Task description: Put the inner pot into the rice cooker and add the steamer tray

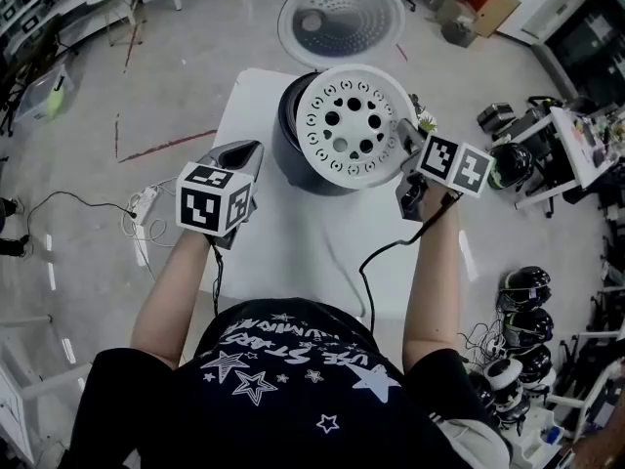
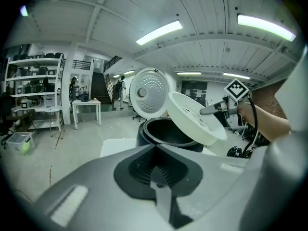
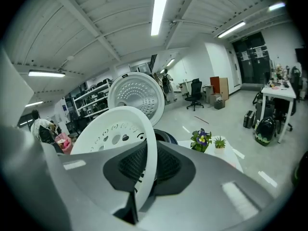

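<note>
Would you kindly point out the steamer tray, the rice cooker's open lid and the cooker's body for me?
steamer tray (image 1: 353,123), head view, on its perforated base.
lid (image 1: 342,22), head view, on its dimpled inner face.
rice cooker (image 1: 283,140), head view, on its dark outer wall, left side.

We are seeing bright, even illumination in all three views. Ceiling tube lamps (image 2: 159,32) are supplying the light and are blooming to white in both gripper views. Those two views are showing strong fisheye bending and black corners, and their nearest foreground is rendering soft. In the head view the white steamer tray (image 1: 354,125) is nearing overexposure, and shadows beside the table (image 1: 293,252) are appearing faint.
</note>
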Demonstrator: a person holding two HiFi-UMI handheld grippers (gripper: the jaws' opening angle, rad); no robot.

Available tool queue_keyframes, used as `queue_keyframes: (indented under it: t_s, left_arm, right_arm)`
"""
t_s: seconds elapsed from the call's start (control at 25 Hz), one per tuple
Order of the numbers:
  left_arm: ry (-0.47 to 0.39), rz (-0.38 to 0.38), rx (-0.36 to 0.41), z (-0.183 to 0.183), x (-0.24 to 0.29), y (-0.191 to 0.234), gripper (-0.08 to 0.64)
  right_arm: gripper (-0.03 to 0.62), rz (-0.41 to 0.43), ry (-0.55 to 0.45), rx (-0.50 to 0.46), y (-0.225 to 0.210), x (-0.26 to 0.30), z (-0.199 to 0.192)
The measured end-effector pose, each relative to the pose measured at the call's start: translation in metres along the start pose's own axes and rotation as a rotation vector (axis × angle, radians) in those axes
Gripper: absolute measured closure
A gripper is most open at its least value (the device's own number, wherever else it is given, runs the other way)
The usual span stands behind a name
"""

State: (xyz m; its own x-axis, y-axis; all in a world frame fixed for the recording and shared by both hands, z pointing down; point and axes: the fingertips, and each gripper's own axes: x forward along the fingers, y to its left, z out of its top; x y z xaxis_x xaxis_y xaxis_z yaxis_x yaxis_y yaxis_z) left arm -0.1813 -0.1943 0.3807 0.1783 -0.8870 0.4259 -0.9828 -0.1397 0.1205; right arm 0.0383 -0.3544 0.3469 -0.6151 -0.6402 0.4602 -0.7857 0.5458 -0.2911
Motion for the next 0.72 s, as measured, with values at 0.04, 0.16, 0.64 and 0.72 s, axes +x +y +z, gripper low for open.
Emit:
queue_keyframes:
  t_s: [0.04, 0.16, 0.64, 0.72]
  left_arm:
    - [-0.003, -0.001, 0.001, 0.003, 0.000, 0.001, 0.557]
    - [-0.014, -0.006, 0.000, 0.008, 0.002, 0.003, 0.557]
    - [-0.021, -0.034, 0.001, 0.023, 0.031, 0.033, 0.557]
    - [-0.018, -0.040, 0.000, 0.021, 0.035, 0.033, 0.557]
  right_arm:
    - [0.534, -0.003, 0.003, -0.006, 0.000, 0.003, 0.003]
    - [0.534, -0.011, 0.023, -0.022, -0.001, 0.011, 0.006]
    - [0.534, -0.038, 0.104, -0.033, -0.006, 0.072, 0.016]
    - [0.534, -0.036, 0.123, -0.037, -0.006, 0.078, 0.012]
